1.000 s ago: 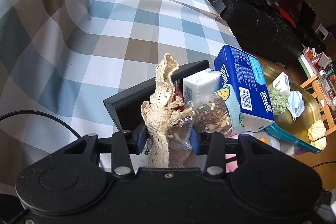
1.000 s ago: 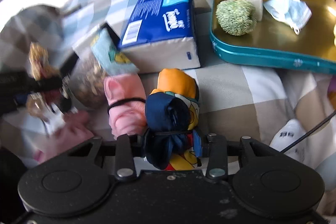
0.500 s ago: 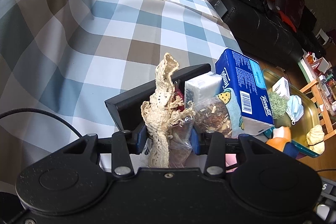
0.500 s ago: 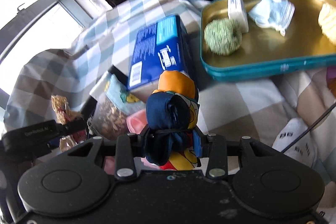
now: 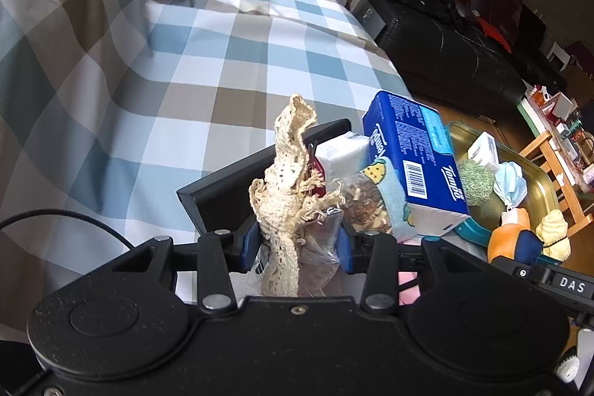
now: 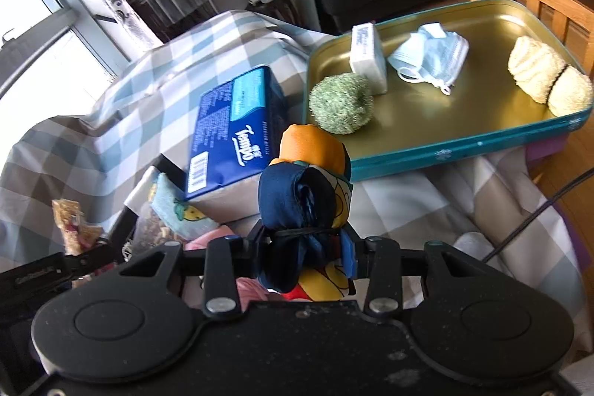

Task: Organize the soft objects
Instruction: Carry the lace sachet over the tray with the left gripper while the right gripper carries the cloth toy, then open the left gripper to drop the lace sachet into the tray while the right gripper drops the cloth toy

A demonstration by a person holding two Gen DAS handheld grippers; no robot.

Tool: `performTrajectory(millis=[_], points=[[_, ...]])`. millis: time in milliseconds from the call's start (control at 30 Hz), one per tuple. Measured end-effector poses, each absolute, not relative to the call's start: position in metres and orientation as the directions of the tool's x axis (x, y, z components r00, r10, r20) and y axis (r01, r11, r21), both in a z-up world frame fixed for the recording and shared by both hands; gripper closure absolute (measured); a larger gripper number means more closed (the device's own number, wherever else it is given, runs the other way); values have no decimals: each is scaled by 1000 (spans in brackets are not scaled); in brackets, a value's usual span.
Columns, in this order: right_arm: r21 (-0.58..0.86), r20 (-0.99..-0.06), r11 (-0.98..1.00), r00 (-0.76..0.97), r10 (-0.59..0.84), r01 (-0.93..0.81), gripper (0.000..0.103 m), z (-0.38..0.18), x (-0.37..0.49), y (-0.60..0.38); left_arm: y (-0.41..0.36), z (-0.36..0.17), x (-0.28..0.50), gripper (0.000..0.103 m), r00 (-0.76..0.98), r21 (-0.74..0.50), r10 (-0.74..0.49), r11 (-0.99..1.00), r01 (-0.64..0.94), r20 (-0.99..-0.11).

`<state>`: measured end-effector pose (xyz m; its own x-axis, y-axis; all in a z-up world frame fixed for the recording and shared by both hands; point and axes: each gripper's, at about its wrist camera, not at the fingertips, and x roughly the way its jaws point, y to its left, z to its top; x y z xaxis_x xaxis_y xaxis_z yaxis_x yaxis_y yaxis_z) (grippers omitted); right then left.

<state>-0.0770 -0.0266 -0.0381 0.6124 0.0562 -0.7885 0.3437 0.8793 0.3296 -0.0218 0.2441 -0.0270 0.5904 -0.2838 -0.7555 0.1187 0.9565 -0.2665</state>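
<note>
My left tongs [image 5: 299, 240] were clamped on a strip of cream crochet lace [image 5: 286, 180] together with a crinkly clear bag [image 5: 321, 247]. The lace stood nearly upright between the pads, its long axis along the fingers and its free end curling up toward the checked blanket [image 5: 222, 62]. Right of them, a black box [image 5: 230, 188] held a bag of dried bits [image 6: 146, 229] and a pale blue sock [image 6: 178, 210], with the blue tissue pack [image 6: 230, 132] leaning at its edge and something pink [image 6: 208, 236] beside it.

My right tongs [image 6: 306, 247] were squeezed shut on a rolled navy-and-orange cloth bundle [image 6: 308, 180], tied with a thin band. It pointed away from me, its orange end toward the teal tray [image 6: 464, 151] and just short of the rim.

In the tray lay a green fuzzy ball [image 6: 341, 104], a small white tissue packet [image 6: 367, 54], a face mask [image 6: 430, 56] and a cream roll [image 6: 545, 77]. I judged the job partly done: both held pieces and the box's soft things remained.
</note>
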Motion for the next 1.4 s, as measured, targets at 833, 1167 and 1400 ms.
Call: performTrajectory(millis=[833,1167,1400], points=[[199,-803,932,596,-22,302,64,187,-53,-144,70,47,-29,61,551,-191,-477,847,497,-685],[105,-887,910,451,-97,402,64,140,10,-201,5,25,-4,61,371,-244,-485,808,536,-792],[123,-916,868,392,-87,481,64,108,0,-245,-29,-2,9,61,306,-246,-458,807,536,-835]])
